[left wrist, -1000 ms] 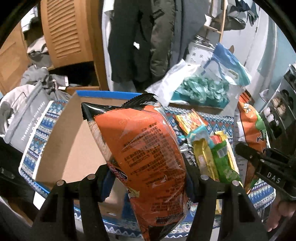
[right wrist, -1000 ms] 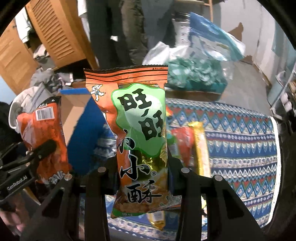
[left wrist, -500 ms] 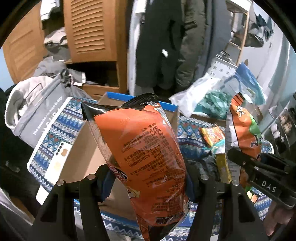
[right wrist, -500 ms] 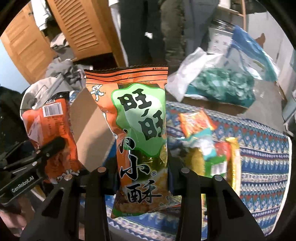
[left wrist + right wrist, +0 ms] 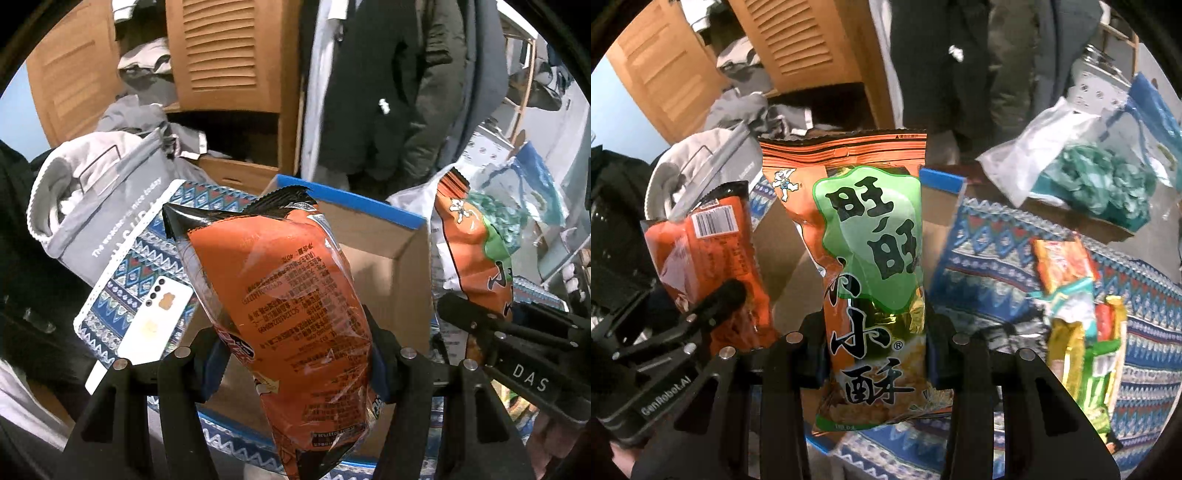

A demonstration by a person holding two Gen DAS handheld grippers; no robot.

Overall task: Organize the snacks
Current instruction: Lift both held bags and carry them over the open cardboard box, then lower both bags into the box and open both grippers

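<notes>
Across the bench [image 5: 1015, 258] lies a woven cloth patterned in blue, white and red zigzags. On it stands an open brown cardboard box with a blue-taped rim [image 5: 388, 258], its inside bare where visible, directly behind both raised packets. Leaning against the bench's left edge, a grey fabric tote with white lettering [image 5: 107, 218], stuffed with pale clothing. At the far right corner, a clear plastic bag of teal wrapped pieces [image 5: 1100, 181].

Held upright over the box, a shiny orange plastic snack packet with a black crimped top [image 5: 288, 310], printed back toward the lens, gripped low across its width between the fingers [image 5: 218, 362] of the left gripper [image 5: 295, 369], set fairly wide around the puffed pack. Beside it, a narrower orange-and-green foil snack packet with large black characters [image 5: 871, 266], pinched near its lower end by the right gripper [image 5: 875, 358], fingers close together on it.

Flat on the cloth left of the box, a white smartphone [image 5: 151, 325], camera side up. Right of the box, a small heap of loose orange, yellow and green snack sachets [image 5: 1078, 314], individual kinds hard to tell through blur.
</notes>
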